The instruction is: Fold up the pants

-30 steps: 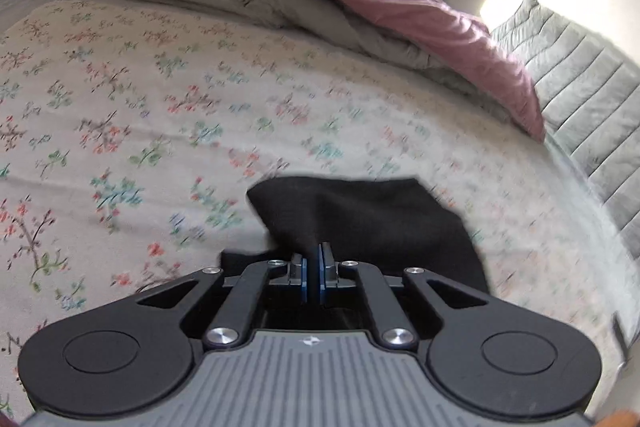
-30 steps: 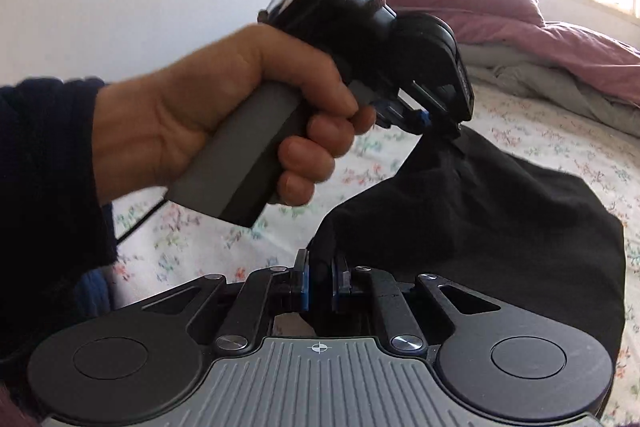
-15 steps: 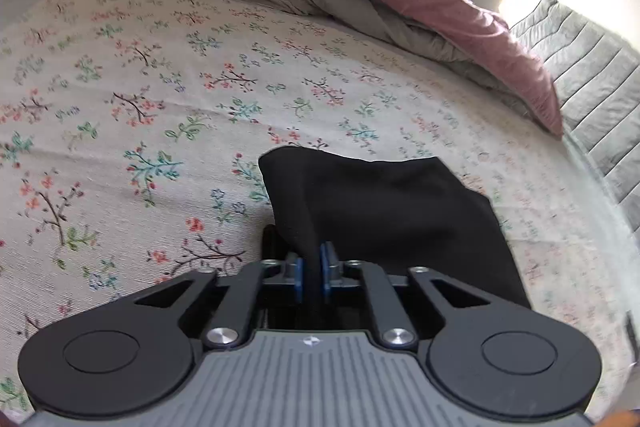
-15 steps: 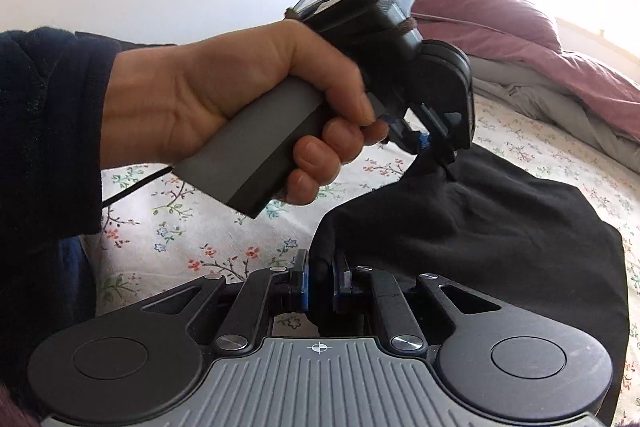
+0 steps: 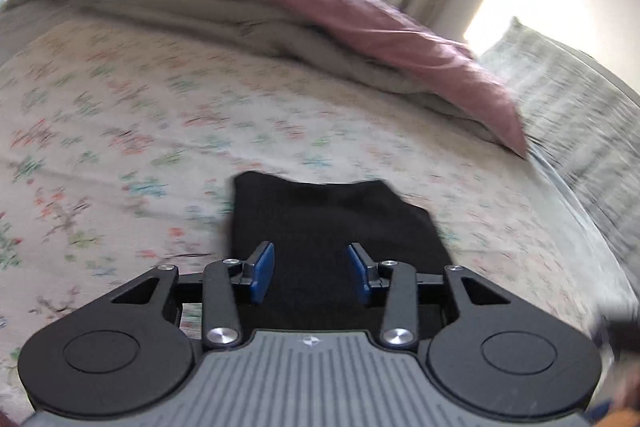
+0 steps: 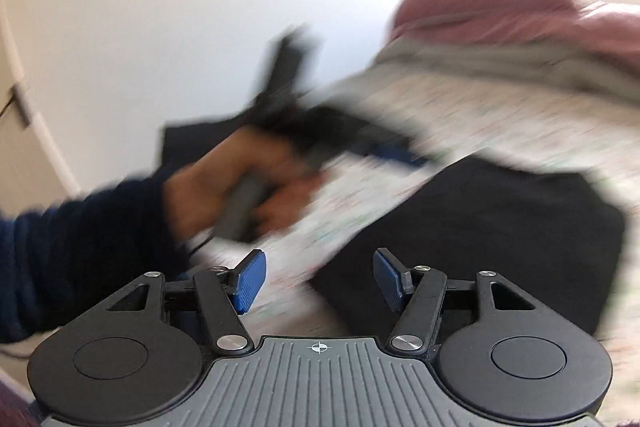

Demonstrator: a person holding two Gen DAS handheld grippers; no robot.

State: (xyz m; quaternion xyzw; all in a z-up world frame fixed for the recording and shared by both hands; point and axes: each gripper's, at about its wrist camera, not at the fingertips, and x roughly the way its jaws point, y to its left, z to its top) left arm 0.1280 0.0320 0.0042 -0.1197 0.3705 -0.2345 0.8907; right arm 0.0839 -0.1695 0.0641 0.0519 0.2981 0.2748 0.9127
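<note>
The black pants [image 5: 336, 227] lie folded in a compact rectangle on the floral bedsheet [image 5: 120, 131]. My left gripper [image 5: 311, 273] is open and empty, its blue pads just above the near edge of the pants. My right gripper [image 6: 318, 279] is open and empty too, over the sheet at the near left corner of the pants [image 6: 480, 239]. In the right wrist view the person's hand holds the left gripper [image 6: 316, 143], blurred by motion, to the left of the pants.
A pink and grey duvet [image 5: 320, 7] is heaped along the far side of the bed. A grey quilted pillow [image 5: 572, 99] lies at the right. A white wall [image 6: 140, 7] stands beyond the bed's left side.
Both grippers have opened and let go of the pants. The pants now lie flat on the sheet. Both grippers have pulled back; the views are motion-blurred.
</note>
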